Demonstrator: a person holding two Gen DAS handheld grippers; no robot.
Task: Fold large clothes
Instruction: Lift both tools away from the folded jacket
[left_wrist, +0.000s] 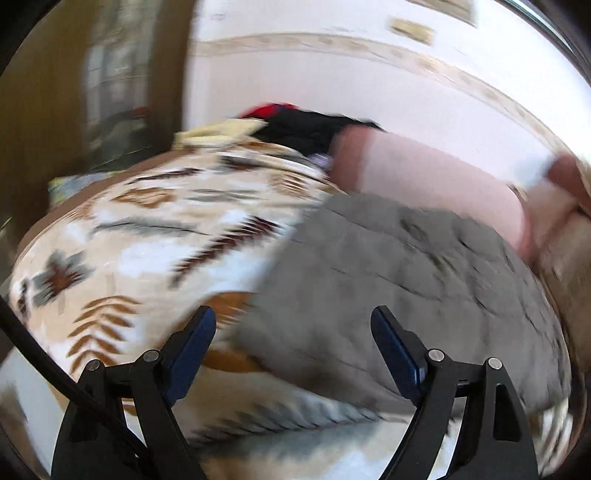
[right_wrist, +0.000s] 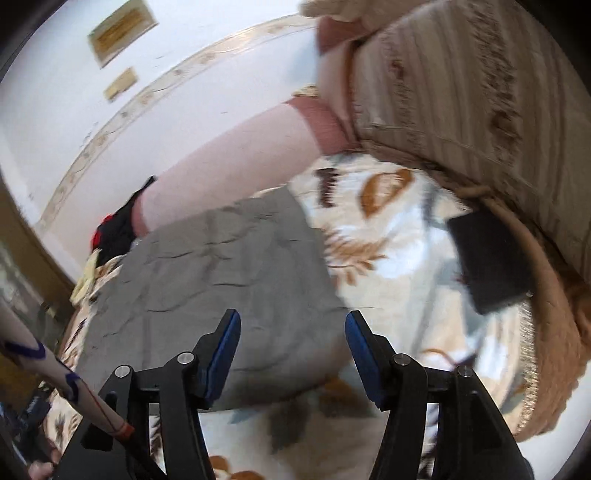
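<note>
- Left gripper (left_wrist: 293, 319): fingers spread wide, nothing between them, above the near edge of the grey garment (left_wrist: 388, 266).
- Right gripper (right_wrist: 293, 324): also spread wide and holding nothing, over the same grey garment's near edge.
- The garment lies flat and wrinkled on a leaf-patterned blanket (left_wrist: 122, 236).
- Beyond it, a pink bolster (left_wrist: 424, 177) against the wall; a dark clothes pile (left_wrist: 303, 125) at its end.
- To the right, a black flat object (right_wrist: 487, 258) beside a striped cushion (right_wrist: 461, 92).

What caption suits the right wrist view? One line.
Open right tool above a flat grey garment on a patterned blanket.
</note>
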